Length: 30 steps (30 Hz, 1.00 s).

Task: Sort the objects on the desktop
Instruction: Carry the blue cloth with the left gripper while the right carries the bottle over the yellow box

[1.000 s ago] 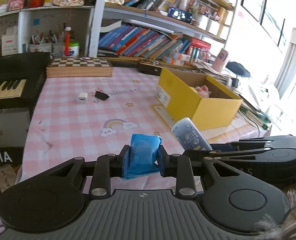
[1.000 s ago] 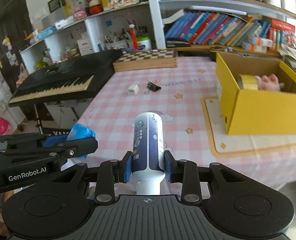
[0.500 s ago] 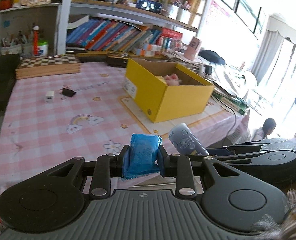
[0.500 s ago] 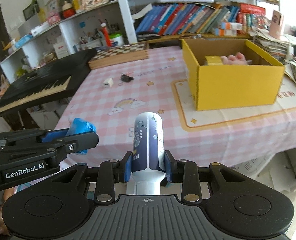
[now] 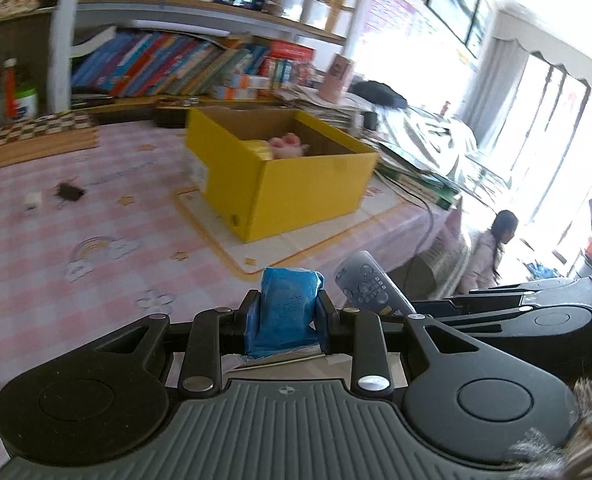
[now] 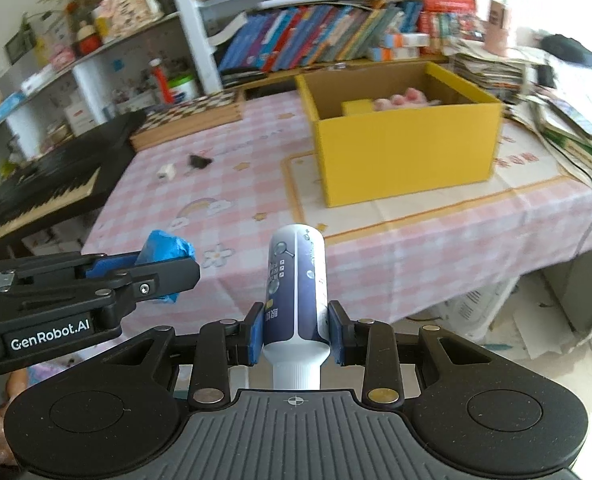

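My left gripper is shut on a blue packet, held above the near edge of the pink checked table. It also shows in the right wrist view at the left. My right gripper is shut on a white and dark blue tube, cap toward the camera; the tube also shows in the left wrist view. An open yellow box stands on a mat ahead and holds a pink item and a yellow item.
A small white charger and a black binder clip lie at mid table. A chessboard box sits at the back, a keyboard to the left. Bookshelves stand behind. Stacked papers and a cable lie to the right.
Both grippers, still holding their items, have swung right and pulled back from the table. The yellow box now sits nearer the middle of both views.
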Available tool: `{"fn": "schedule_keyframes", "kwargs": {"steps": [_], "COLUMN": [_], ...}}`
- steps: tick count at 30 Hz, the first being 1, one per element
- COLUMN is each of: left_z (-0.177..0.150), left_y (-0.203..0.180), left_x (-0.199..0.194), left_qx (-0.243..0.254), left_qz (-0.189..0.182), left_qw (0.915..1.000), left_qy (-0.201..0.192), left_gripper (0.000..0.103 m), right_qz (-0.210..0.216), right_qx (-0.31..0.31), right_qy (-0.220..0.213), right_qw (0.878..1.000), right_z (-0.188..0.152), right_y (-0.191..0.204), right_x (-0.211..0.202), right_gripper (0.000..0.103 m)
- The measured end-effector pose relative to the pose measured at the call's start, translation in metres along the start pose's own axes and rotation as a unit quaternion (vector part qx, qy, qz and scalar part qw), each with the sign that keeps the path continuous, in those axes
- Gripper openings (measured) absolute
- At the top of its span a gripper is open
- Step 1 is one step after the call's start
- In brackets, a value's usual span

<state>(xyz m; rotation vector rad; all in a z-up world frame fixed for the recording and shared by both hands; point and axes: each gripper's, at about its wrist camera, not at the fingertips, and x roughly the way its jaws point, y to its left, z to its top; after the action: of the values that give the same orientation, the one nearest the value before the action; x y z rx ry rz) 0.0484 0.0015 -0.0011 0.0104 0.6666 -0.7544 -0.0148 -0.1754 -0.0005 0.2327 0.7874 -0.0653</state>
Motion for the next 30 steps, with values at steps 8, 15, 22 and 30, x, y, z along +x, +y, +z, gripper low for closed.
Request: {"fn": "schedule_keyframes", "kwargs": {"steps": [8,15,22,30], "left_z": [0.012,0.024,0.036,0.060], "left_y": [-0.024,-0.040,-0.055,-0.070], "left_x": [0.027,0.051,0.079,0.109], "left_qx": [0.028,0.038,0.043,0.049], "left_qz": [-0.032,-0.044,-0.053,-0.046], "left_qw": [0.9990,0.9980,0.9971,0.9974], "left_qy": [0.013,0.023,0.033,0.025], "left_gripper": [0.026,0.026,0.026,0.026], "right_qz": [-0.025,-0.034,-0.041,-0.035], "right_qx": [0.038,0.049,0.059,0.060], "right_qy": [-0.006,-0.004,-0.002,-0.011], "right_qw": [0.999,0.998,0.997,0.998], "right_z": [0.004,0.011,0.024,0.050], "right_y": [-0.035,-0.059,-0.086,-0.118], "right_x": [-0.003,0.000,0.006,0.017], "right_gripper": [0.033,0.033,0.033,0.033]}}
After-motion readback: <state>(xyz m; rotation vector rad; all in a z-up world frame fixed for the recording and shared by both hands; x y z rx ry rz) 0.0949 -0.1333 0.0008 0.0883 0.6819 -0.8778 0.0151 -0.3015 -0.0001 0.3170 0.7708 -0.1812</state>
